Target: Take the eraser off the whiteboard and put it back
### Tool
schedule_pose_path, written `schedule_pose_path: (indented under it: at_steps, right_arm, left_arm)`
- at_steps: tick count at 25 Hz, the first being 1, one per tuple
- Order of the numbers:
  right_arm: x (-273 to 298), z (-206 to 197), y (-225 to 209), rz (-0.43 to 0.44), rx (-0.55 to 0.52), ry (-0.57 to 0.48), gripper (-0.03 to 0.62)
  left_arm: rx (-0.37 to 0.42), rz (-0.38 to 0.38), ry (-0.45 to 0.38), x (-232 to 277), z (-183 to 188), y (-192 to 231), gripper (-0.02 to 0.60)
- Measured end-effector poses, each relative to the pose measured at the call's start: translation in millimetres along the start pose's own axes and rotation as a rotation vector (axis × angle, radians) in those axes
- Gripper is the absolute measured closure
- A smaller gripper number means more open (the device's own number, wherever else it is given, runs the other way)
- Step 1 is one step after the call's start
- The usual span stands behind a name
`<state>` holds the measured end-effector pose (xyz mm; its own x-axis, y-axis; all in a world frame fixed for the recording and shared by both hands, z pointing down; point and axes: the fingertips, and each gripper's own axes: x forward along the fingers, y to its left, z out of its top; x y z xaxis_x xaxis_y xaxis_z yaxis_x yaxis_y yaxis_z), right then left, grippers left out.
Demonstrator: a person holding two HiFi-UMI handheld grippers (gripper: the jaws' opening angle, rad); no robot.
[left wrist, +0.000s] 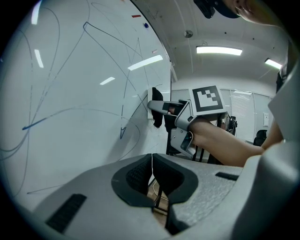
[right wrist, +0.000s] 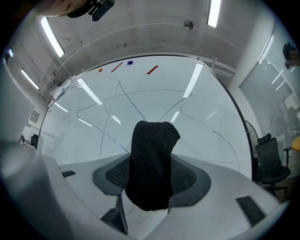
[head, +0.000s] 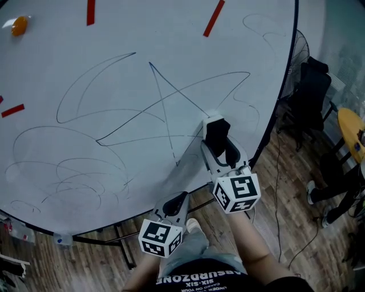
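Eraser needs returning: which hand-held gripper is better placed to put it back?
Right. The right hand-held gripper holds the eraser by the whiteboard; the left hand-held gripper is shut, empty.

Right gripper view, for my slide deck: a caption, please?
Right gripper holds the black eraser between its jaws, facing the scribbled whiteboard.

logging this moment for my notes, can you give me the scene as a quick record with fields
surface: whiteboard, covered in thin pen scribbles
right: right tongs shut on the eraser
eraser: black, held up at the board
left: left tongs shut, empty
on board: red strips, small orange object in the top left of the head view
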<state>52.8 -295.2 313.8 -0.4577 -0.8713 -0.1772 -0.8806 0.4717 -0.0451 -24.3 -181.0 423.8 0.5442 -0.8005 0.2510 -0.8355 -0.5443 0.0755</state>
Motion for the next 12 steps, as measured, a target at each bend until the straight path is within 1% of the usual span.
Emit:
schedule_pose_path:
  at_steps: [6,12]
  right_arm:
    - [-10,-7,2,-0.007,0.007,0.018,0.356]
    - [-23,-4,3,-0.014,0.006,0.016,0.356]
  left_arm:
    - [0.009,-0.002,-0.010,-5,3,-3,0.571]
    - [0.009,-0.014,-0.013,-9,2,-10,0.571]
